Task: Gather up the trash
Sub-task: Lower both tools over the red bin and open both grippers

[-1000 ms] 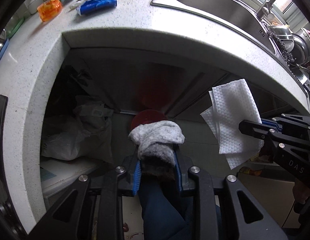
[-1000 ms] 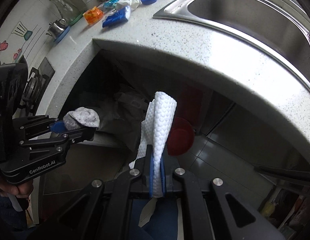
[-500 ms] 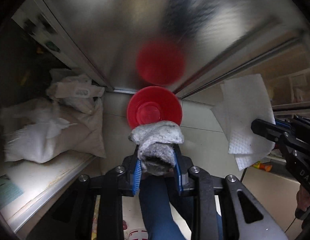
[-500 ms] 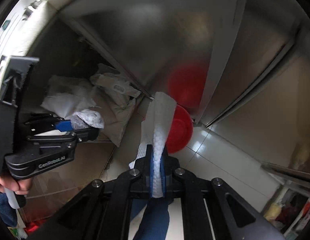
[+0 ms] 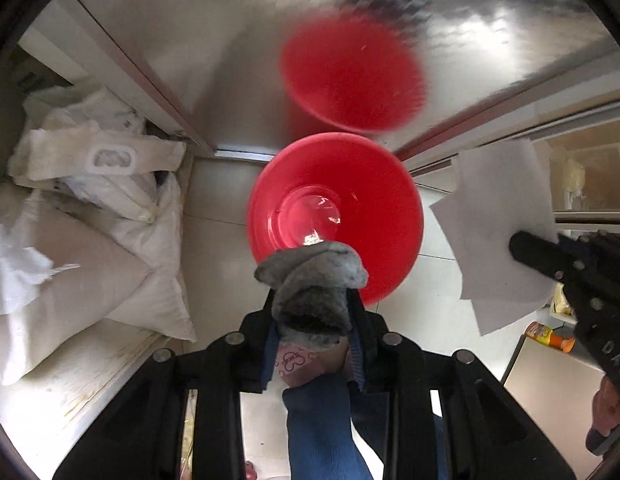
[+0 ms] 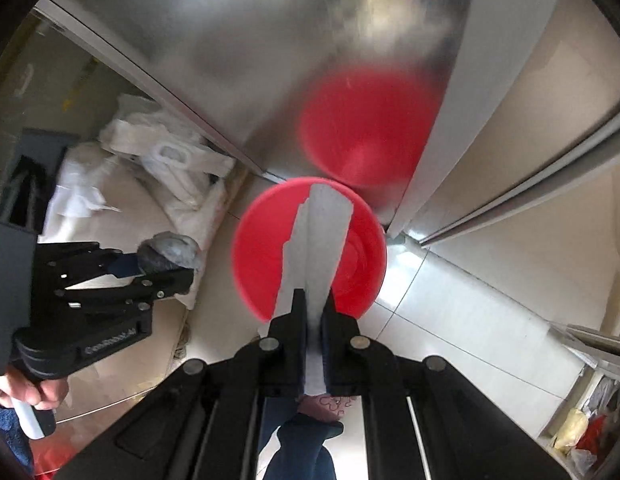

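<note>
Left tool (image 5: pixel 314 320) grips grey rag (image 5: pixel 312 280), right tool (image 6: pixel 314 312) white tissue (image 6: pixel 316 240); both over red basin (image 5: pixel 374 216), empty, drop pending.

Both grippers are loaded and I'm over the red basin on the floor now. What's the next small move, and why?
Probably carry the left gripper a little further down over the red basin, then open it. Its jaws are clamped on the grey wad, which hangs above the basin's near rim rather than its centre. The right gripper, pinching the white paper towel, looks better centred and could follow.
</note>
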Tool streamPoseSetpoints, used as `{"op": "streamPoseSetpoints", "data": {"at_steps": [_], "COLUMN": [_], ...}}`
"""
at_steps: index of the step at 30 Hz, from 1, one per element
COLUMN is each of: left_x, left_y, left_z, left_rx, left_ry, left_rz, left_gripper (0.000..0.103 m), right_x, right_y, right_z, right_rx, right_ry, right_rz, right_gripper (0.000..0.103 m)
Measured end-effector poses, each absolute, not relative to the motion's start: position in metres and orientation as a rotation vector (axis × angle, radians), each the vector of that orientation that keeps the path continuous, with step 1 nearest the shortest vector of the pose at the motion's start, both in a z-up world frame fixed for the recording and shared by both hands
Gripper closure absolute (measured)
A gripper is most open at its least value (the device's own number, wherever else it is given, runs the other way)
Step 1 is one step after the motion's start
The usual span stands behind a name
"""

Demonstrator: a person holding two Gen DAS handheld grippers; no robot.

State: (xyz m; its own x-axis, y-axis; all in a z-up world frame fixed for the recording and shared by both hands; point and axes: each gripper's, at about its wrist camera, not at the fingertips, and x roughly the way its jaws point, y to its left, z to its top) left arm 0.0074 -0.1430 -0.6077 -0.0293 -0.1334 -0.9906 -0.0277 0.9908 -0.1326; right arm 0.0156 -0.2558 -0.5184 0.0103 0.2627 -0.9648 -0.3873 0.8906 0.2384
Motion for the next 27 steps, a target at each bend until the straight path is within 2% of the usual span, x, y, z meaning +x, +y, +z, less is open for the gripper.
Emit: {"op": "streamPoseSetpoints", "data": {"at_steps": [5,10,11,12,14,17,19,21,22,24,27], "left_x": [0.011,0.014,0.015,0.015,0.016,0.017,0.016,0.015,0.014,0.011,0.007], "left_y": [-0.137,-0.133,-0.133,-0.132,-0.129,-0.127,-0.128,-0.128,-0.128,-0.129,-0.132], "left_z": [-0.625,-0.642,-0.644,-0.646,-0.645,-0.643,-0.639,-0.635,-0.631,-0.622,-0.605], "left_rx": [-0.134,-0.082,-0.088,-0.091,-0.094,-0.092,-0.085,-0.087,-0.089,-0.079,-0.076], "left_ry": [1.572,1.576,1.577,1.577,1.57,1.544,1.528,1.514,1.506,1.49,1.474], "left_rz": [-0.079,-0.084,-0.092,-0.099,-0.114,-0.106,-0.088,-0.085,-0.087,-0.082,-0.087], "left_gripper": [0.072,0.058,0.047,0.032,0.016,0.015,0.011,0.0,0.0,0.0,0.0], "right_x": [0.019,0.022,0.022,0.022,0.022,0.019,0.018,0.017,0.015,0.012,0.008], "right_y": [-0.249,-0.253,-0.252,-0.248,-0.246,-0.244,-0.247,-0.246,-0.248,-0.25,-0.251], "right_z": [-0.542,-0.556,-0.558,-0.563,-0.568,-0.568,-0.567,-0.567,-0.564,-0.557,-0.546], "right_rx": [-0.11,-0.1,-0.098,-0.101,-0.118,-0.153,-0.152,-0.139,-0.137,-0.149,-0.166], "right_ry": [1.486,1.486,1.486,1.489,1.486,1.467,1.461,1.451,1.443,1.423,1.411], "right_rz": [0.515,0.504,0.502,0.498,0.491,0.479,0.468,0.47,0.47,0.456,0.444], "right_gripper": [0.097,0.097,0.097,0.097,0.095,0.077,0.059,0.046,0.04,0.034,0.032]}}
